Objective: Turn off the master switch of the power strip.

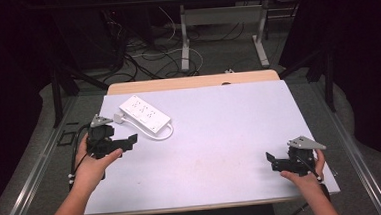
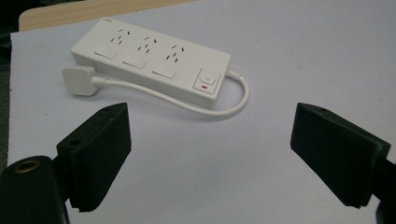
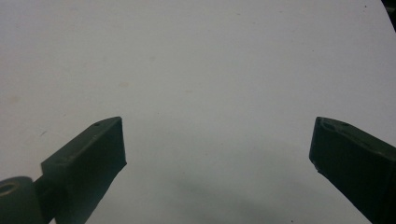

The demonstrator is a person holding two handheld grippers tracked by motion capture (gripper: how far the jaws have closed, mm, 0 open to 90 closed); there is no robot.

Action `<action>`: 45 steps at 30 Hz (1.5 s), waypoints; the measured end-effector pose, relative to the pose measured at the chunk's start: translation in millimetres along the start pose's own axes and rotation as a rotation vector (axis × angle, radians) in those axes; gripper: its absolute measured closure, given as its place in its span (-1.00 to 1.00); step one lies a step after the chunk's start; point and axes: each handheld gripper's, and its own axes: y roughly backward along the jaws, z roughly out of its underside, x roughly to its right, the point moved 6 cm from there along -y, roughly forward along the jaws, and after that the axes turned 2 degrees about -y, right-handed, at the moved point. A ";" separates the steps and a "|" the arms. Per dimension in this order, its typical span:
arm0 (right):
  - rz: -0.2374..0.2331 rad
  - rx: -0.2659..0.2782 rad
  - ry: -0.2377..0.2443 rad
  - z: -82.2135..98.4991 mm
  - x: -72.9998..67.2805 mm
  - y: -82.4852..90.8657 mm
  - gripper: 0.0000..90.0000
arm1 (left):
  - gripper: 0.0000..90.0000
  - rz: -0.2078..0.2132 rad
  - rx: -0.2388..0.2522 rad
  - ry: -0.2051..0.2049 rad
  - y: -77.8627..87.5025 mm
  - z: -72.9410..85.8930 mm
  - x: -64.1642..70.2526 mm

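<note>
A white power strip (image 1: 145, 114) lies at the table's far left, its short white cable (image 1: 164, 135) looping round to a white plug (image 1: 118, 117). In the left gripper view the power strip (image 2: 152, 58) shows several sockets and a switch, with the plug (image 2: 78, 80) beside it. My left gripper (image 1: 129, 140) is open just in front of the strip, a little apart from it, nothing between its jaws (image 2: 210, 154). My right gripper (image 1: 272, 160) is open near the table's front right, above bare tabletop (image 3: 217, 158).
The pale table top (image 1: 215, 136) has a wooden strip (image 1: 192, 82) along its far edge. Beyond it stand a desk's metal legs (image 1: 184, 37) and loose cables on the floor. A metal rail (image 1: 32, 172) runs along the left side.
</note>
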 end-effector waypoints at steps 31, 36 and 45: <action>-0.004 -0.004 0.009 0.9 0.5 -0.4 -0.93 | -0.43 -0.018 -0.060 -0.049 -21.4 -18.0 -5.9; -0.007 -0.001 0.011 0.8 0.3 -0.9 -0.93 | -0.38 -0.016 -0.056 -0.036 -25.7 -21.6 -6.9; -0.003 -0.006 0.006 1.6 0.0 -1.3 -0.93 | -0.32 -0.008 -0.062 -0.032 -36.0 -26.0 -5.2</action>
